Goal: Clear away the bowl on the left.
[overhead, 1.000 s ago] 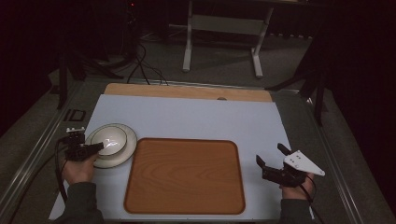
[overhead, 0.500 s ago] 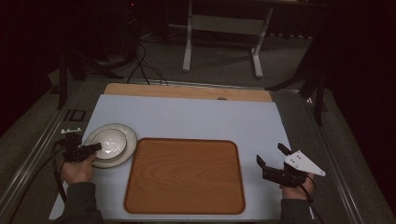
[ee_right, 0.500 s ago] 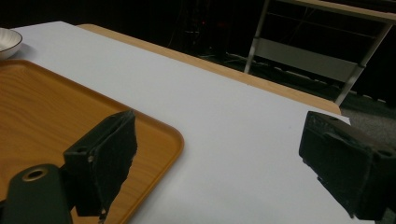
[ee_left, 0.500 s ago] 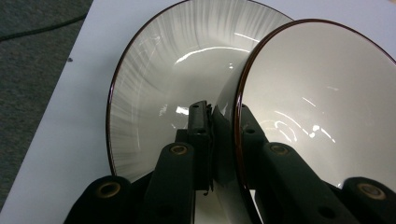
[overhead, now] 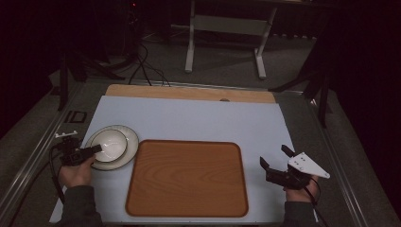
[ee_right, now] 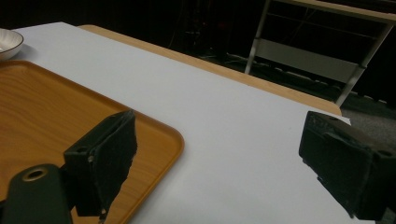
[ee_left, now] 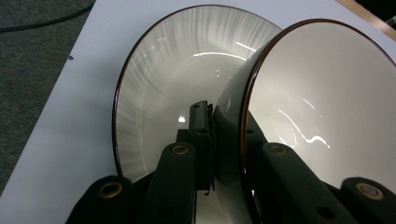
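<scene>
A white bowl (overhead: 109, 144) with a dark brown rim rests in a wider white plate (overhead: 129, 142) at the table's left. My left gripper (overhead: 97, 149) reaches in from the left and is shut on the bowl's near wall. In the left gripper view the bowl (ee_left: 317, 107) has one jaw inside its rim and one outside, my left gripper (ee_left: 227, 125) pinching it, with the ribbed plate (ee_left: 163, 79) behind. My right gripper (overhead: 274, 157) hovers open at the right, past the wooden tray (overhead: 189, 177). Nothing lies between the jaws of my right gripper (ee_right: 222, 140).
The tray (ee_right: 56, 112) lies in the middle of the pale blue mat (overhead: 198, 118). A wooden strip (overhead: 189, 93) runs along the table's far edge. Cables and a metal stand (overhead: 222, 28) are on the floor beyond.
The left gripper has pushed in over the plate and closed on the bowl's rim. The bowl has shifted toward the plate's left side. The right hand has kept still.
</scene>
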